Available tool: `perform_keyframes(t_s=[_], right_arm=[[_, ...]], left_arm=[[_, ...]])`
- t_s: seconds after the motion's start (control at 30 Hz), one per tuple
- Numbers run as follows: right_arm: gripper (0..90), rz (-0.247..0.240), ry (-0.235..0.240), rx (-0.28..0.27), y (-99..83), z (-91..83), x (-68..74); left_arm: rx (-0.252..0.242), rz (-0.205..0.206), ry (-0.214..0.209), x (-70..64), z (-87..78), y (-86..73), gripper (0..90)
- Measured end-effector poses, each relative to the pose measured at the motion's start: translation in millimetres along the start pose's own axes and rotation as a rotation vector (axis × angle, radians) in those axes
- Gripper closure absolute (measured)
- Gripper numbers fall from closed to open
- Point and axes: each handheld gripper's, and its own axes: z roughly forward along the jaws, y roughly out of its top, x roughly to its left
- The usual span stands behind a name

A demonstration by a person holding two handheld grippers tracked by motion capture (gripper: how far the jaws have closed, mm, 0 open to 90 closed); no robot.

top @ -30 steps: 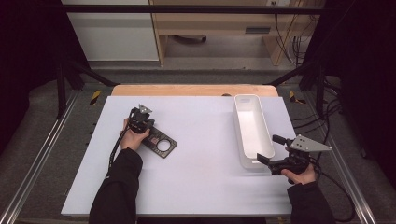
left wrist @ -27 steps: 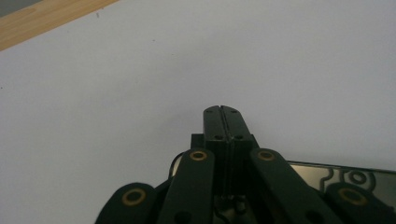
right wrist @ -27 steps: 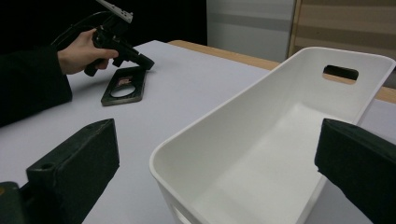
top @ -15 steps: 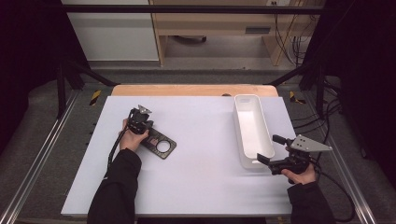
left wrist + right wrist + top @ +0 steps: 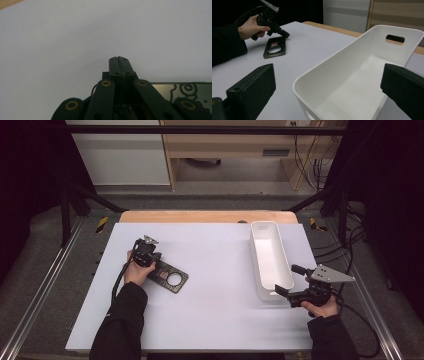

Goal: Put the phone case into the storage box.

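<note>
A flat black plate [image 5: 168, 278] with a round hole lies on the white table [image 5: 210, 320], left of centre. My left gripper [image 5: 149, 256] is held low at the plate's far left end, jaws pressed together with nothing between them. In the left gripper view the shut tips [image 5: 119, 59] hover over bare table, with the plate [image 5: 197, 93] at the lower right. A long white bin [image 5: 270, 257] stands empty at the right. My right gripper [image 5: 286, 280] is open at the bin's near end. In the right gripper view its fingers [image 5: 253, 86] flank the bin's near corner [image 5: 342, 75].
A wooden strip [image 5: 205, 216] runs along the table's far edge. Metal frame rails [image 5: 45, 285] flank the table, and cables [image 5: 350, 250] lie on the floor at the right. The right gripper view also takes in the left hand's gripper [image 5: 270, 21] over the plate [image 5: 274, 47].
</note>
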Motion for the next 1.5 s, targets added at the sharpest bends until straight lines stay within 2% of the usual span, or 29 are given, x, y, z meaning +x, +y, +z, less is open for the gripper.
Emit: perform_keyframes(t_s=[0.4,0.57,0.83,1.5], right_arm=[[0.3,0.001,0.002,-0.003,0.4,-0.4,0.1],[0.3,0.002,0.003,-0.002,0.6,-0.6,0.8],[0.4,-0.001,0.003,-0.004,0.9,-0.8,0.4],[0.4,-0.001,0.005,-0.008,2.0,-1.6,1.2]], left_arm=[[0.014,0.025,-0.007,-8.7,-12.2,-10.8,89.3],[0.020,0.012,-0.015,-7.5,-15.0,-13.4,89.5],[0.020,0.014,-0.011,-10.0,-23.6,-22.6,89.5],[0.038,0.022,-0.014,-24.9,-45.8,-43.3,89.5]])
